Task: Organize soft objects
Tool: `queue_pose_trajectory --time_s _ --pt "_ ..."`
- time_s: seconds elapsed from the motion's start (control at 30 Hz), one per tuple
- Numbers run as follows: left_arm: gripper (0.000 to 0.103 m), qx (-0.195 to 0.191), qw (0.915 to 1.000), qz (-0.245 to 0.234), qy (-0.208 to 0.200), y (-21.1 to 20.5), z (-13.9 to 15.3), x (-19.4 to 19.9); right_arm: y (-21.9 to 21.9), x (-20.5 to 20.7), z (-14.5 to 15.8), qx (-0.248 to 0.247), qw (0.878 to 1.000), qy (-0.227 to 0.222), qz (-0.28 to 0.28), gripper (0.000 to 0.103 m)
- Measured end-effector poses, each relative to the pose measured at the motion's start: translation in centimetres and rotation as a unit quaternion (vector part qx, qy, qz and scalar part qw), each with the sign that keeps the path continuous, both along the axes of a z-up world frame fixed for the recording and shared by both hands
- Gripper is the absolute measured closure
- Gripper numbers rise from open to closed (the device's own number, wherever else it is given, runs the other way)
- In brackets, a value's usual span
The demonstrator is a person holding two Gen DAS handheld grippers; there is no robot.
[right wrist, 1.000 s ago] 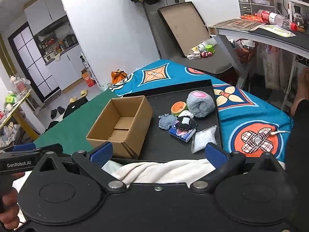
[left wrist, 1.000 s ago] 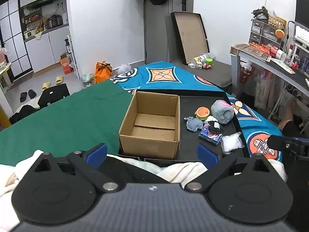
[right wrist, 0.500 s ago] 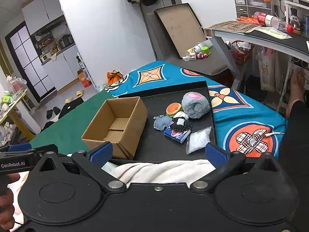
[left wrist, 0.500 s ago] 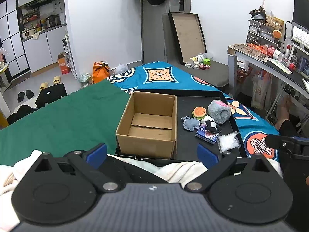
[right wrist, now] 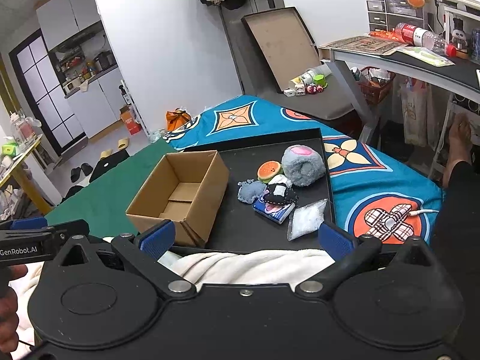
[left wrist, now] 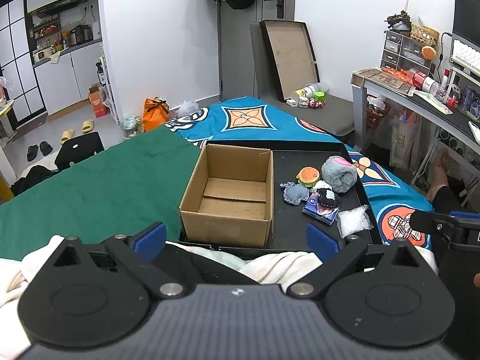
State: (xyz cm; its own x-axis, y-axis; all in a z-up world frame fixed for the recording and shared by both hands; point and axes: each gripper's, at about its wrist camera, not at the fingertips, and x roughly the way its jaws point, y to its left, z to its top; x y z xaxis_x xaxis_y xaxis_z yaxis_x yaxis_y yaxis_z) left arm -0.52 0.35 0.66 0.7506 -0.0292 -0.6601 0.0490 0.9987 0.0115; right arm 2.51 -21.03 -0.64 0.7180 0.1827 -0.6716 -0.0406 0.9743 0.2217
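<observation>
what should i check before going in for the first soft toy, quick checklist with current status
1. Cardboard box open and empty: ok.
2. Left gripper open, holding nothing: ok.
3. Right gripper open, holding nothing: ok.
4. Soft items reachable on the black tray: ok; grey plush roll and burger toy sit uncovered.
5. Items separated for a clean single pick: not ok; black pouch lies on the blue packet.
6. Clear plastic bag counts as soft: cannot tell.

Open-topped box [left wrist: 232, 198] beside toy cluster [left wrist: 322, 190]
</observation>
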Motion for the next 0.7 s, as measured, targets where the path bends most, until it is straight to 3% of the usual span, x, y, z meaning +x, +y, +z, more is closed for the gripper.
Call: queue_pose_trajectory --time_s 0.7 --pt "0.004 -0.004 1.0 0.002 -0.001 0.11 0.09 0.04 0.13 -0.03 0.3 -0.007 1.0 -0.006 -0.004 0.0"
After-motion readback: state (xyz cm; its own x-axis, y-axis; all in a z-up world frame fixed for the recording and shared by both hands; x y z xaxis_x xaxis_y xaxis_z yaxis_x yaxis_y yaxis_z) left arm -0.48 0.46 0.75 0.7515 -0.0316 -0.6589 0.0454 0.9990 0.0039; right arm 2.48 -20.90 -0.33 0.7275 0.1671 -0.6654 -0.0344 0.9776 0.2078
